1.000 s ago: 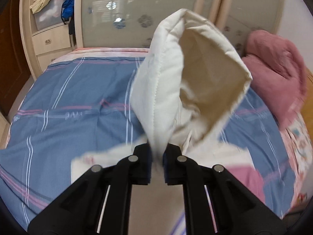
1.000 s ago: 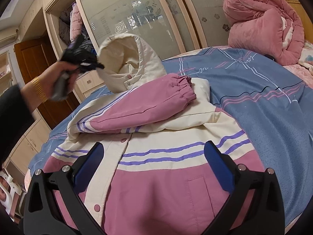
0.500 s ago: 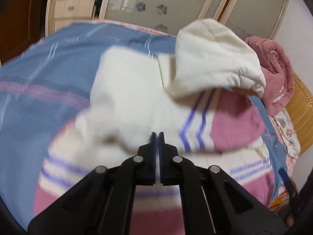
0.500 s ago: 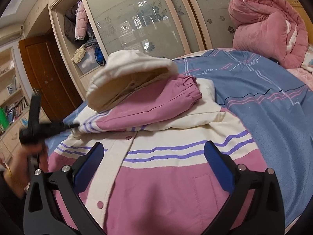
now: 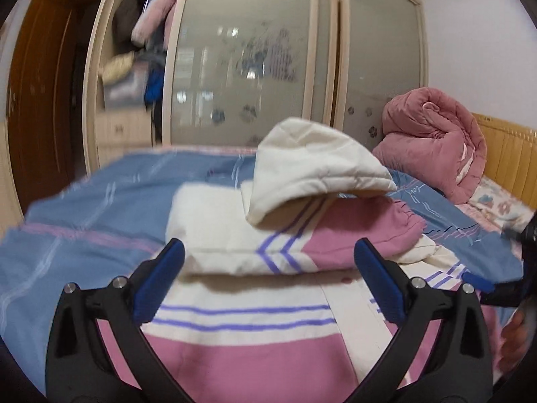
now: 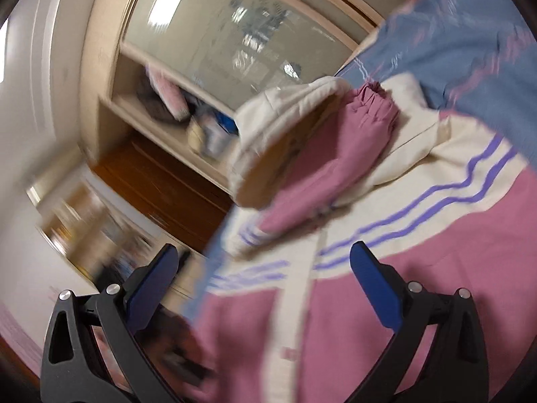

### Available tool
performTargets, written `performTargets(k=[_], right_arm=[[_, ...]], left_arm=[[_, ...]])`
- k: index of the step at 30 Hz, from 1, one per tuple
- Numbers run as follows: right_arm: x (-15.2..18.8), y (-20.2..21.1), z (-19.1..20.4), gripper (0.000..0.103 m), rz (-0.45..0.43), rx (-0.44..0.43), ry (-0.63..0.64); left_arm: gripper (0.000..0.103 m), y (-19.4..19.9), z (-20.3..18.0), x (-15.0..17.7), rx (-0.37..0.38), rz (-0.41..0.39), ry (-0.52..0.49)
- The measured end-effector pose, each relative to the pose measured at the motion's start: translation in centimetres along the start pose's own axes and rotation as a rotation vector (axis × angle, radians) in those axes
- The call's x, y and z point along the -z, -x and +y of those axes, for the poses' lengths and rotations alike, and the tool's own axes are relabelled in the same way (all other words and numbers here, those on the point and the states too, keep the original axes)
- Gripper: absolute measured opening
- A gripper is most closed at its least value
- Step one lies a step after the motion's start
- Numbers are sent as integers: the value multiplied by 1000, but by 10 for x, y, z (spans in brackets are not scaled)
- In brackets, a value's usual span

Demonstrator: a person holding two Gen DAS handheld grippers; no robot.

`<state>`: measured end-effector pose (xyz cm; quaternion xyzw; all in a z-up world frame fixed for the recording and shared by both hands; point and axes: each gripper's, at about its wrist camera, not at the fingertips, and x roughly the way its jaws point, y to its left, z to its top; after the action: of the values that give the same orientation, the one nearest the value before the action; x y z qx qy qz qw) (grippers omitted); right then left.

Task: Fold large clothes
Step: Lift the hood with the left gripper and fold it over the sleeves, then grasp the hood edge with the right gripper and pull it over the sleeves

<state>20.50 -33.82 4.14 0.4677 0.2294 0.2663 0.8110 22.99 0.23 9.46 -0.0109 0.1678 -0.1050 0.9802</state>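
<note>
Left gripper (image 5: 268, 262) fingers opening, nothing between them; right gripper (image 6: 263, 268) spread, empty. Jacket (image 5: 255, 346) lies below both, hood (image 5: 315, 171) at centre, hem nearest

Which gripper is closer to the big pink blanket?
Right. The right hand-held gripper is on the blanket's side of the jacket; the left hand-held gripper, jaws opening and empty, is at the jacket's middle.

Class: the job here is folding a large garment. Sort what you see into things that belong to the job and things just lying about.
Job: jacket, its hood, folded sleeve, left tool, right tool.

Lying about: pink quilt, blue bedsheet, wardrobe, shelf clothes.
</note>
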Motion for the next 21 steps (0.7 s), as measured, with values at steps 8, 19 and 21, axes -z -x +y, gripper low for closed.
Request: performTargets(k=[8, 19, 21], right_arm=[[-55, -75, 1, 92, -45, -90, -209], [-92, -147, -62, 49, -145, -35, -459], [-94, -144, -44, 32, -163, -46, -386]], left_arm=[[101, 19, 5, -15, -3, -60, -39], [101, 10, 52, -32, 76, -20, 212], [101, 6, 57, -32, 77, -2, 239]])
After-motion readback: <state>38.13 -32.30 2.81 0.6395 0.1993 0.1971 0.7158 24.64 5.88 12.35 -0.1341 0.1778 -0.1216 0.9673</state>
